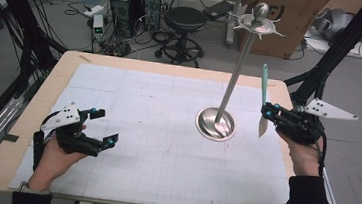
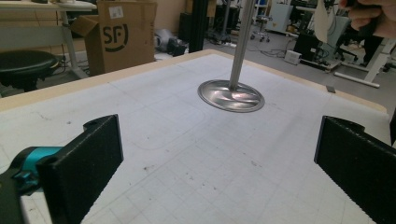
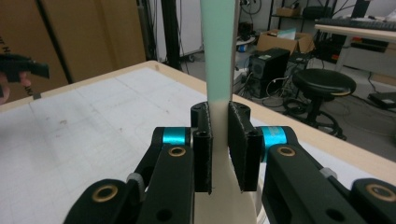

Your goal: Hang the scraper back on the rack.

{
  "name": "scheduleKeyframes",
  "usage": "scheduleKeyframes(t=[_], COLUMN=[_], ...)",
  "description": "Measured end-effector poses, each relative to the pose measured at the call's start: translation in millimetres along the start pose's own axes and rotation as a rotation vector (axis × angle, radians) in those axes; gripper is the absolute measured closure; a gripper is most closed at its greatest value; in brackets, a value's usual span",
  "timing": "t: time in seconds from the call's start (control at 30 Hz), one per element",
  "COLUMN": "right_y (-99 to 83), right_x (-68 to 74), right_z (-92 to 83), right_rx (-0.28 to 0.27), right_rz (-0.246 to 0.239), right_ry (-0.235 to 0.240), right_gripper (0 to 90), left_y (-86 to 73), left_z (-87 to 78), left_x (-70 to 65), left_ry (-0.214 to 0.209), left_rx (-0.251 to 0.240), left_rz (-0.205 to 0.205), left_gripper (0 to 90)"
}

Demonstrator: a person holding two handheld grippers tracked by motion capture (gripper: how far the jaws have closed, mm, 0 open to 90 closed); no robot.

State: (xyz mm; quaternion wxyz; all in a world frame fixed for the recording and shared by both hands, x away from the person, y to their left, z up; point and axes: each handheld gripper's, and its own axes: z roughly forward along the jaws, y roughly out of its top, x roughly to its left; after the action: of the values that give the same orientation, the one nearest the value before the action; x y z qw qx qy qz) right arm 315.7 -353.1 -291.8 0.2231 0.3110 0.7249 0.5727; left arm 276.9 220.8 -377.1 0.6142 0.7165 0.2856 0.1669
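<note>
High view: right tongs (image 1: pixel 267 113) grasp a teal-handled spatula (image 1: pixel 263 101) upright beside the metal stand (image 1: pixel 216 123); left tongs (image 1: pixel 105 126) hover released over the bench (image 1: pixel 164 145).

The spatula (image 3: pixel 218 56) runs off the right gripper view's top edge, its lower blade perhaps jaw-hidden

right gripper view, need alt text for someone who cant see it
The right gripper is shut on an upright spatula with a teal handle and cream blade, above a white gridded table. Behind stand a black stool and cardboard boxes.
</note>
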Motion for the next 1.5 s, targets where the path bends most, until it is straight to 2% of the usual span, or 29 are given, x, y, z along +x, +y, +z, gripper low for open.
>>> scheduleKeyframes(t=[0.13,0.43,0.57,0.83,0.93,1.5], right_y=[11.3,29.9,35.6,41.5,41.7,42.7], right_x=[-3.0,-8.9,-11.0,-16.4,-17.8,-18.8], right_z=[-2.9,-8.5,-9.5,-6.6,-5.7,6.4], right_rx=[-0.037,-0.125,-0.146,-0.155,-0.164,-0.138], right_rz=[0.002,0.013,0.022,0.031,0.038,0.044], right_ry=[-0.010,0.003,-0.002,-0.034,-0.027,-0.019], right_gripper=[80.3,80.3,80.3,80.3,80.3,80.2], left_y=[-0.7,-2.1,-2.6,-2.8,-3.4,-3.5], left_z=[-1.3,-6.9,-7.8,-10.9,-11.2,-11.8], left_x=[0.3,2.9,2.9,4.1,4.4,4.2], left_ry=[0.003,0.017,0.020,0.028,0.028,0.027], left_rx=[0.007,0.001,0.001,0.000,0.001,0.000], left_rz=[0.002,-0.005,-0.008,-0.011,-0.011,-0.012], left_gripper=[1.7,1.7,1.7,1.7,1.7,1.7])
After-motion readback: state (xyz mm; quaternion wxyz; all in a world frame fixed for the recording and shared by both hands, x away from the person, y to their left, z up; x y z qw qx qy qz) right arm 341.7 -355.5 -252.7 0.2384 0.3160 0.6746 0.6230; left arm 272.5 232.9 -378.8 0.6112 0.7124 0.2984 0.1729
